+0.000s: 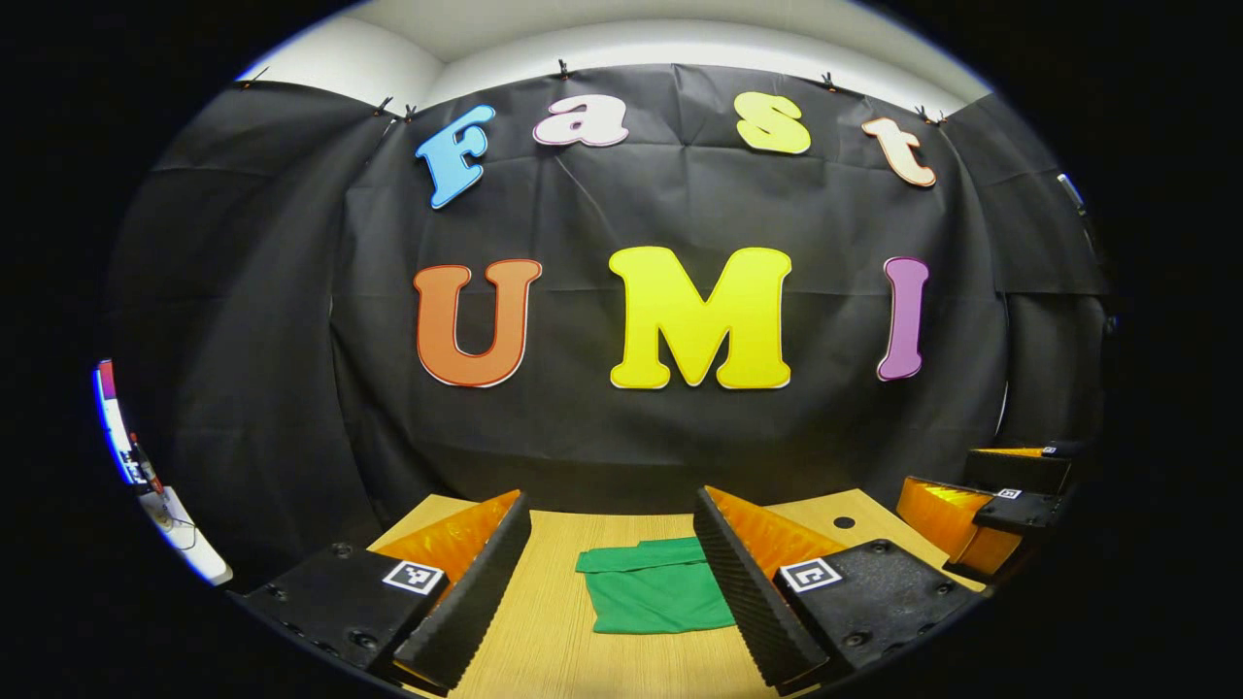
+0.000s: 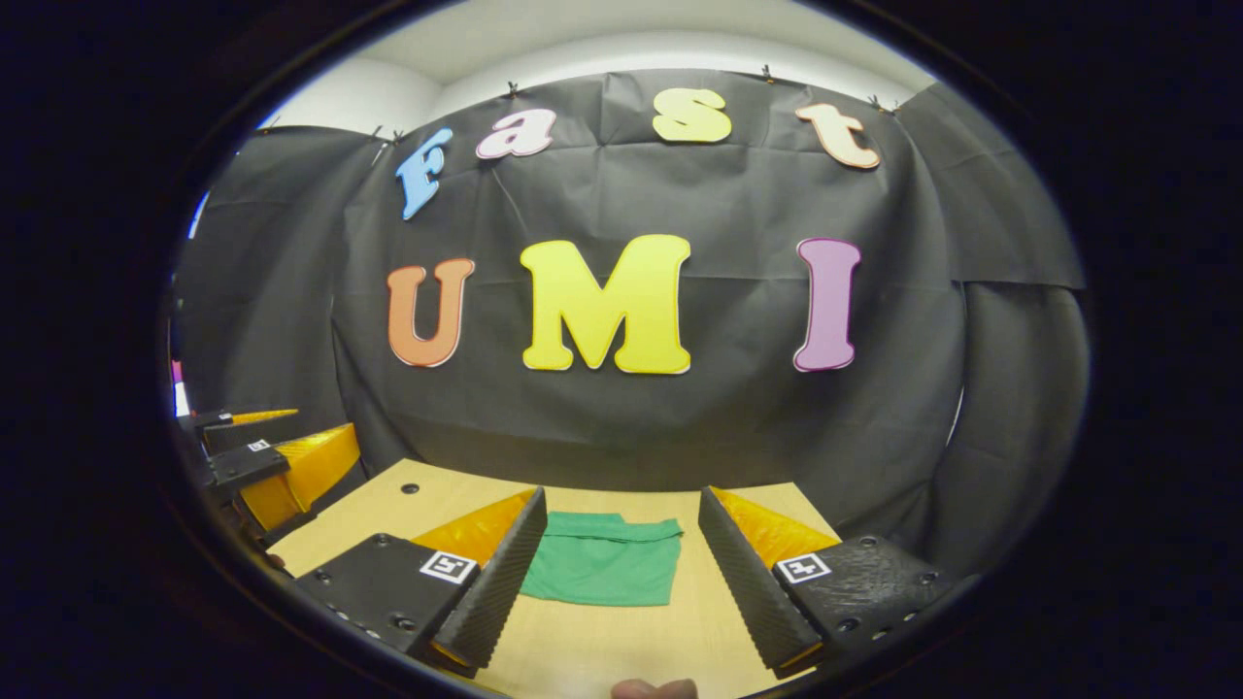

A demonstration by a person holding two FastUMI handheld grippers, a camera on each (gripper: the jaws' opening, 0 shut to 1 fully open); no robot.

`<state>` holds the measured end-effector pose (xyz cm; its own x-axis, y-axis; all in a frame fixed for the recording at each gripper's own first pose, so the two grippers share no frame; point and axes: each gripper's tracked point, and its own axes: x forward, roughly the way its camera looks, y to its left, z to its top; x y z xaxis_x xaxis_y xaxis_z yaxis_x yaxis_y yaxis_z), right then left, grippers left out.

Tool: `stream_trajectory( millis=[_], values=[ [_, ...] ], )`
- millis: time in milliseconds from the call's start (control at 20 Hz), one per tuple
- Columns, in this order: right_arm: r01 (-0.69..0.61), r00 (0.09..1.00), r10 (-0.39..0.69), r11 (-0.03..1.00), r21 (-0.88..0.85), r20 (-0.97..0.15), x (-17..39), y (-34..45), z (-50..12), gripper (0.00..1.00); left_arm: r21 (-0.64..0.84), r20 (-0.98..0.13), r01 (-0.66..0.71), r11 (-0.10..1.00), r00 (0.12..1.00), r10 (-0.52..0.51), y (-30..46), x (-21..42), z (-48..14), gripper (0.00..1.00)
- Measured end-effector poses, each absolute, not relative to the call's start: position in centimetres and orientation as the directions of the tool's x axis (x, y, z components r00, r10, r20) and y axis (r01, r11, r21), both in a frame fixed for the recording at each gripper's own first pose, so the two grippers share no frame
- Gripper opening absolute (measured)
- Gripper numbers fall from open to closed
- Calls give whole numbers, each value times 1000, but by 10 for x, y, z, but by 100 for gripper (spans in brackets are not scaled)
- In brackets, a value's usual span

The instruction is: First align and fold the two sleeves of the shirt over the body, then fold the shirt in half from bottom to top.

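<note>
Lying folded into a compact green rectangle, the shirt rests on the table; both claws gape, holding nothing.

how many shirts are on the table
1. A single green shirt, already folded into a compact rectangle, lies on the wooden table, ahead of both open grippers. Nothing suggests another, though one could lie outside the views.

A light wooden table carries a folded green shirt, lying apparently flat just ahead of the fingertips.
</note>
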<state>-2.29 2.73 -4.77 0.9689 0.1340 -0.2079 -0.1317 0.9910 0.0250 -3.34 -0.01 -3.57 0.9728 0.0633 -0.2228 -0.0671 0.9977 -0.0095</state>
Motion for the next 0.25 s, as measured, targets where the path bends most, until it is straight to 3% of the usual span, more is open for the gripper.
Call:
stream_trajectory(
  millis=[250],
  values=[
    [-135,968,137,990,24,-212,-18,29,-50,93,-3,-221,-67,998,973,65,2,-29,-35,100]
  ],
)
